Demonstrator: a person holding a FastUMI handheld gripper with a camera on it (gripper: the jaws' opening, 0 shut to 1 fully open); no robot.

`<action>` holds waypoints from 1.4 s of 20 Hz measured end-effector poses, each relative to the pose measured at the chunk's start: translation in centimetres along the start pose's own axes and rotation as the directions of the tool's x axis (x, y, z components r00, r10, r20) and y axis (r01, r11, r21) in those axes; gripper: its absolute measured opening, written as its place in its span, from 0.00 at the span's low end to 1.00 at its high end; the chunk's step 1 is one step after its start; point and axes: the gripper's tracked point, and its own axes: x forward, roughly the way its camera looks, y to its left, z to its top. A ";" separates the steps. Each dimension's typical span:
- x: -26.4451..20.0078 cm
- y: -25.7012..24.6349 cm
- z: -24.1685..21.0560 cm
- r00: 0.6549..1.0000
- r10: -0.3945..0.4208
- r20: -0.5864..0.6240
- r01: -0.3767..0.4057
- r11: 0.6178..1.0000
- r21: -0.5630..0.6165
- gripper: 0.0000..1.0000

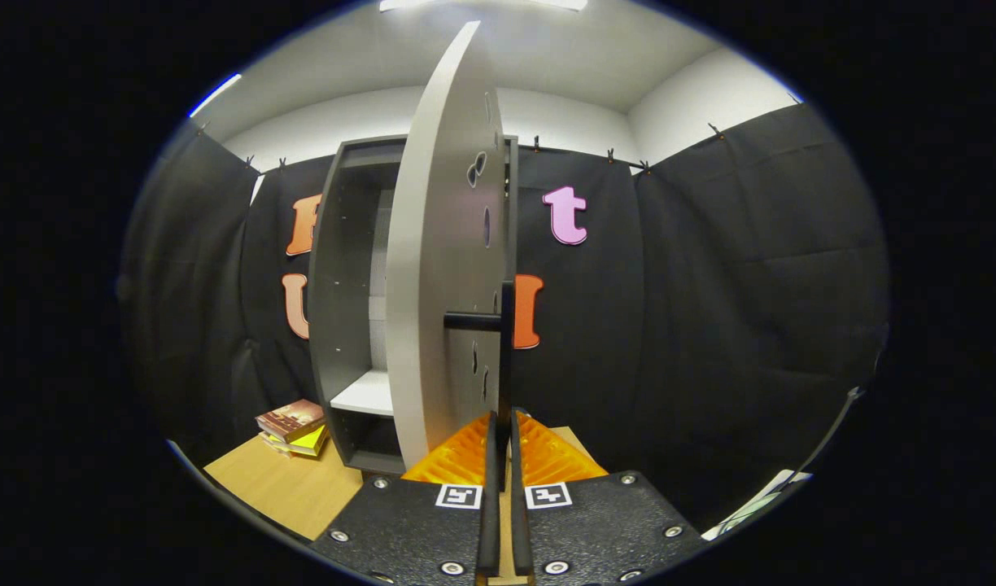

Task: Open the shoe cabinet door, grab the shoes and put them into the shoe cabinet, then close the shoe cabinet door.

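The grey shoe cabinet [339, 285] stands on the table against the booth wall. Its pale door [441, 268] is swung partly open and I see it almost edge-on, straight ahead of me. A dark vertical bar handle [506, 325] stands off the door on a short post. My gripper [503, 431] is shut on the lower end of this handle, with both fingers pressed against the bar. Inside the cabinet a white shelf [368, 395] shows, with a dark compartment below it.
A small stack of books [293, 427] lies on the wooden table [286, 488] to the left of the cabinet's base. Black cloth walls close in behind and on both sides. A pale object [758, 500] shows low on the right.
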 end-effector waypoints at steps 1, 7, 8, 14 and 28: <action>-0.2 -1.1 -0.1 1.000 -0.003 0.000 0.003 1.000 -0.006 0.05; 0.5 -6.1 -0.9 1.000 0.017 -0.012 -0.017 0.999 0.052 0.03; 0.8 -6.3 -1.0 0.999 0.032 -0.019 -0.031 0.997 0.065 0.03; -0.2 -6.4 -1.3 0.999 0.032 -0.005 -0.032 0.999 -0.037 0.05; -5.4 0.4 -2.4 0.997 0.069 -0.023 -0.070 0.997 -0.043 0.34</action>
